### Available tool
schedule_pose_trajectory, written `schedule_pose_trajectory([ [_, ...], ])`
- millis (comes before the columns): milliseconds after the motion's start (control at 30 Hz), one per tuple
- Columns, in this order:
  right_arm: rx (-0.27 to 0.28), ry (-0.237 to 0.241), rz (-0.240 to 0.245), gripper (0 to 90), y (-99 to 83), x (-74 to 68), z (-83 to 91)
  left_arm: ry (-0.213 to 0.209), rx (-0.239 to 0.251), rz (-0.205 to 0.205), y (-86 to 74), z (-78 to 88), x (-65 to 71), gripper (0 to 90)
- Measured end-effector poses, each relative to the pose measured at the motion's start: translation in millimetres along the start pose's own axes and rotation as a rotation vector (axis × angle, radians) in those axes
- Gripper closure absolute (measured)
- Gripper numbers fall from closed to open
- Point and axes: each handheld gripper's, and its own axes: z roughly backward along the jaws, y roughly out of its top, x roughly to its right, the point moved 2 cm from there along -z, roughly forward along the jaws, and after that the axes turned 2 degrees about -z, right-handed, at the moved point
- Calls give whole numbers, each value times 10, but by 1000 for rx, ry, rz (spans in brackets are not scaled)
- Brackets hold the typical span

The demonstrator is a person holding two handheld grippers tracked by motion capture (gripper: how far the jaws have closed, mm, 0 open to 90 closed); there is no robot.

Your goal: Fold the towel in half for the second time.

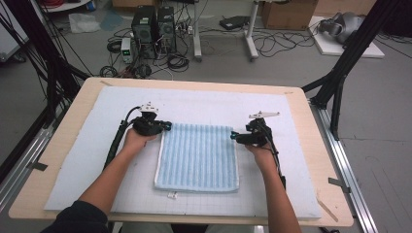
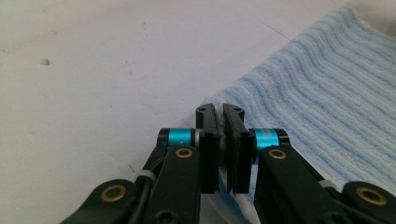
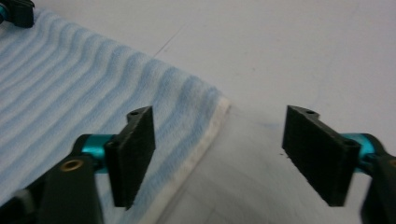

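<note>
A light blue striped towel [image 1: 199, 155] lies folded flat on a white mat [image 1: 272, 104]. My left gripper [image 1: 165, 127] sits at the towel's far left corner. In the left gripper view its jaws [image 2: 220, 109] stand pressed together on that corner of the towel [image 2: 327, 84]. My right gripper [image 1: 234, 137] is at the far right corner. In the right gripper view it [image 3: 219, 114] is open, one pad over the towel [image 3: 70, 79] and the other over bare mat, with the white hem between them. The left gripper [image 3: 16, 11] shows at that view's top left.
The mat covers most of a wooden table [image 1: 63, 145]. A small white tag [image 1: 171, 195] pokes out at the towel's near edge. Beyond the table, computer towers [image 1: 153, 26], cables and a cardboard box [image 1: 286, 12] sit on the floor. A black frame post [image 1: 350, 53] rises at right.
</note>
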Motion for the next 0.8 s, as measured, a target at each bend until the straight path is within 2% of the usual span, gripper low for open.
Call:
schedule_pose_trajectory([
  [67, -11, 11, 14, 361, 45, -14, -78, -1, -5, -1, -3, 3, -8, 848],
  [200, -58, 6, 47, 420, 107, -41, -257, -3, 3, 26, -13, -2, -10, 845],
  [267, -79, 2, 43, 435, 123, -50, -324, -5, 7, 44, -20, 0, -18, 842],
  [333, -88, -2, 57, 495, 141, -62, -374, -8, 23, 61, -30, -1, -16, 842],
  [400, -88, -4, 67, 534, 146, -72, -394, -10, 17, 62, -43, -3, -21, 843],
  [500, -101, -8, 53, 590, 157, -82, -399, -12, 15, 62, -49, -7, -24, 845],
  [633, -119, 14, 34, 804, 160, -104, -396, -4, 12, 62, -53, -21, -21, 849],
  [700, -121, 18, 31, 826, 171, -112, -404, 12, 10, 65, -52, -35, -28, 853],
  [800, -110, -5, 34, 838, 208, -107, -408, 35, 51, 73, 6, -21, -65, 860],
])
